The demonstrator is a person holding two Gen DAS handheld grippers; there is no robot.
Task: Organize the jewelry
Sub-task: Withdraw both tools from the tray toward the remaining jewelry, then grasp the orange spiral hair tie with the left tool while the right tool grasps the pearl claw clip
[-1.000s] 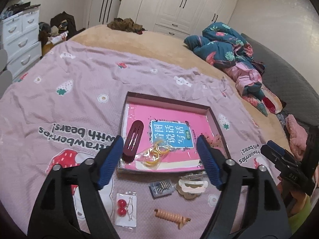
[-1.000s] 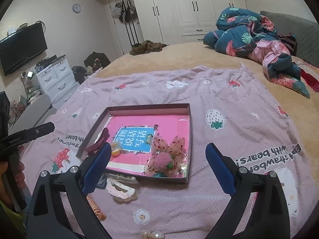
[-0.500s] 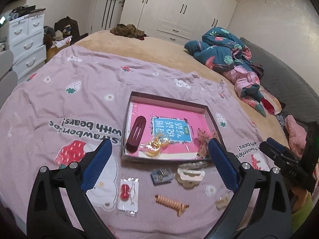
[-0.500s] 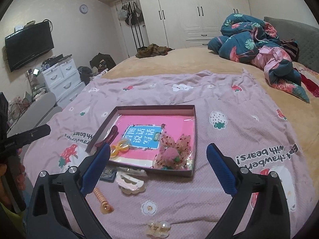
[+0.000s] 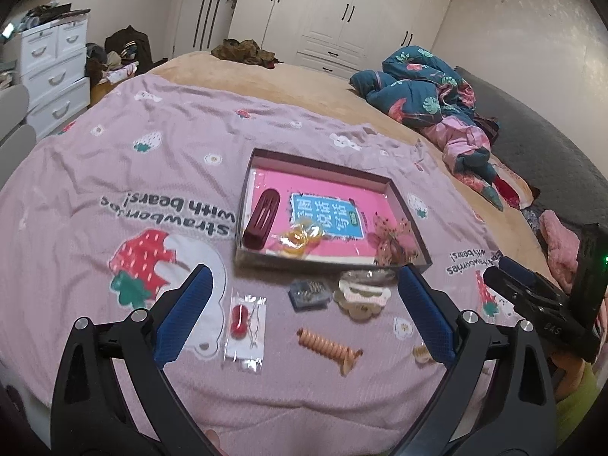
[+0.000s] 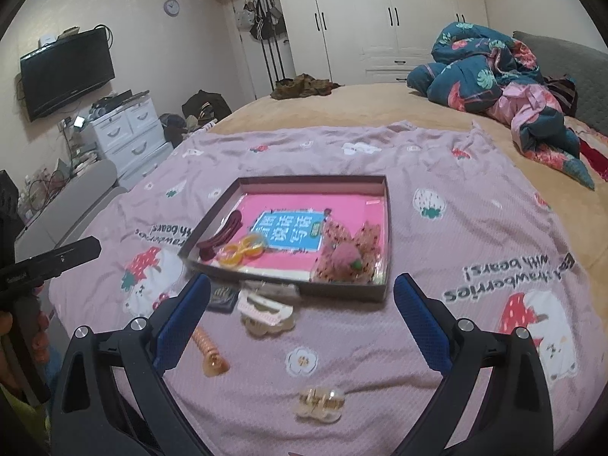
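Observation:
A shallow box tray (image 5: 323, 162) with a pink floor lies on the lilac blanket. It holds a dark red hair clip (image 5: 262, 218), a yellow ring packet (image 5: 300, 236) and a pink mesh bow (image 5: 393, 241). In front of it lie a red bead packet (image 5: 243, 319), a dark card of pins (image 5: 308, 293), a cream claw clip (image 5: 361, 298), an orange spiral tie (image 5: 326, 345) and a small pale clip (image 6: 321, 402). My left gripper (image 5: 302, 282) hangs open above these loose pieces, holding nothing. My right gripper (image 6: 303, 289) is open too, short of the tray (image 6: 311, 179).
The lilac strawberry blanket (image 5: 114, 174) covers the near half of a tan bed. A crumpled blue floral quilt (image 5: 421, 91) lies at the far right. White drawers (image 5: 53, 72) stand left of the bed, and wardrobes line the back wall.
Both grippers have drawn back from the tray, so more loose pieces show in front of it. The left jaws have spread wider. Nothing was picked up.

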